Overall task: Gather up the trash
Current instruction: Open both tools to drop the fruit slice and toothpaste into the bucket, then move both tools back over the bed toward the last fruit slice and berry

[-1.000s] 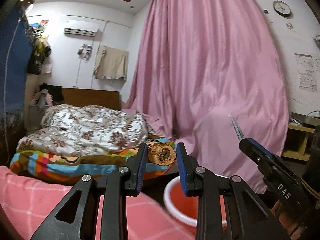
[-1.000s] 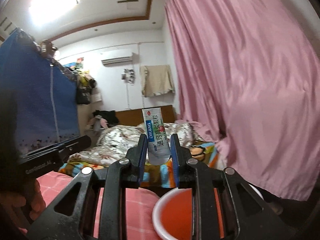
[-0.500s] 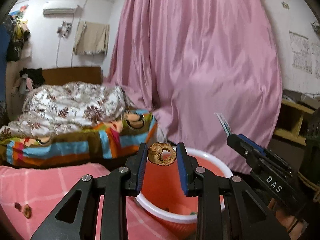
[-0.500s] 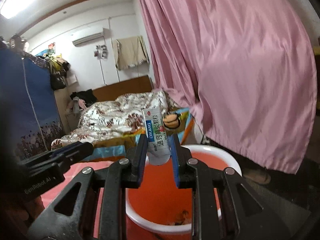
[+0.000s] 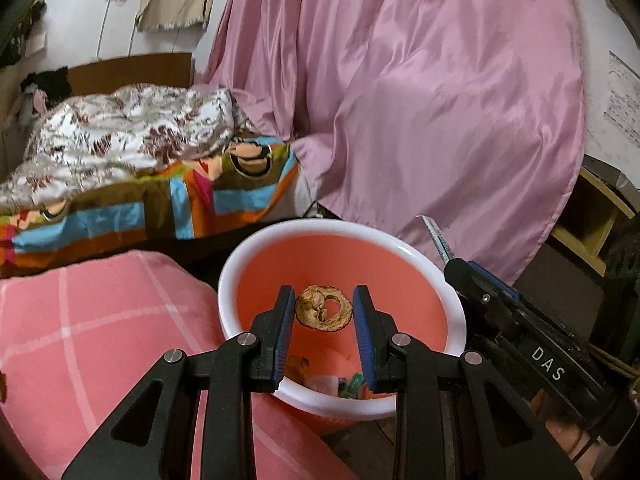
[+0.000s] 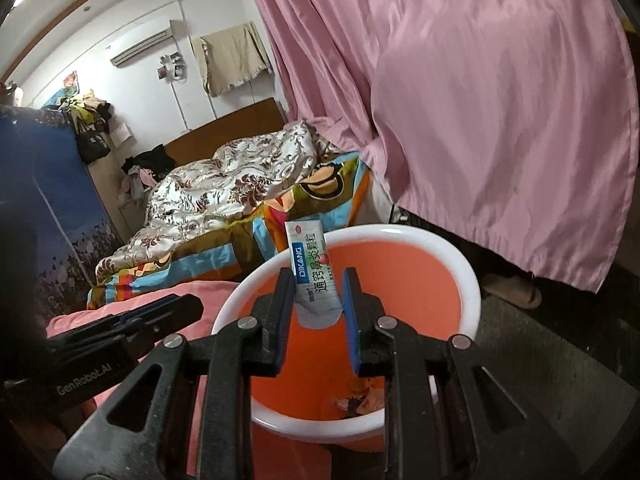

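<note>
Two grippers above the white-rimmed orange plastic bin: left gripper clamped on brown walnut shell, right gripper on white medicine sachet.

The word "DIKANG" is printed in white on a blue band running along the white sachet, and large Chinese characters are set in green beside that band; they are not transcribed here. A small red oval mark is seen at the top of the sachet, its wording too small to be read. "DAS" is lettered in white on the black body of the right gripper. "GenRobot.AI" is marked on the black body of the left gripper.
</note>
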`<state>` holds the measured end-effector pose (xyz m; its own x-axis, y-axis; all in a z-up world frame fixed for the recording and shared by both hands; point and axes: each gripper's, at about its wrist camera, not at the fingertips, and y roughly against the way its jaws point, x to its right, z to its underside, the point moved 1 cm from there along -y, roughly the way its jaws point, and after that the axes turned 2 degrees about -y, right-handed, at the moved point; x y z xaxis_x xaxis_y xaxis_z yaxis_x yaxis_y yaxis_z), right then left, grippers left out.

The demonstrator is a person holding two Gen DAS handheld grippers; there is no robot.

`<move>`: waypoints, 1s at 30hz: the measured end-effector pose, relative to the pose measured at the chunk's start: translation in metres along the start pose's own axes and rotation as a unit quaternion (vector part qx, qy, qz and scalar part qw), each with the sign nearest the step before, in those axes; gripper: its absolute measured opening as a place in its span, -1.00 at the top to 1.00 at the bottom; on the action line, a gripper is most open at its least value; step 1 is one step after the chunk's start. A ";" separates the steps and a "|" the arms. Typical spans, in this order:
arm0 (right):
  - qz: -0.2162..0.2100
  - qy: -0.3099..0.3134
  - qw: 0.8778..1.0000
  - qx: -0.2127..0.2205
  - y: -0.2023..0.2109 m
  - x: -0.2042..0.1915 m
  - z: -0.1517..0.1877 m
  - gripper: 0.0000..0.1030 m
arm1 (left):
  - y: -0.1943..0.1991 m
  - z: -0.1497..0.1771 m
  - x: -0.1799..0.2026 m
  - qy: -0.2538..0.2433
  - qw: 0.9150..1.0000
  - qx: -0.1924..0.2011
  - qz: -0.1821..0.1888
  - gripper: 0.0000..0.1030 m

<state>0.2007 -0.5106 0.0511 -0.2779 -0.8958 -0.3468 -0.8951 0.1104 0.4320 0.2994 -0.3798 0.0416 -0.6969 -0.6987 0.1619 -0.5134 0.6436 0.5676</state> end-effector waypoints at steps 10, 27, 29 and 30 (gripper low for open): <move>0.002 -0.012 1.000 -0.013 -0.002 0.002 0.004 0.38 | -0.013 -0.003 -0.004 0.026 0.999 -0.032 0.011 0.43; 0.008 0.017 0.999 0.039 0.011 -0.014 -0.003 -0.26 | 0.024 -0.005 -0.028 0.058 0.998 0.023 -0.033 -0.40; -0.001 0.021 0.998 0.058 0.018 -0.021 -0.004 -0.43 | 0.041 -0.005 -0.037 0.068 0.995 0.049 -0.047 -0.67; -0.003 0.024 0.998 0.066 0.021 -0.026 -0.005 -0.50 | 0.053 -0.004 -0.043 0.073 0.993 0.068 -0.055 -0.70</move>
<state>0.1911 -0.4874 0.0732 -0.2583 -0.9157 -0.3079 -0.9357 0.1578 0.3155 0.3042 -0.3165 0.0678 -0.5574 -0.7986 0.2269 -0.6525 0.5904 0.4752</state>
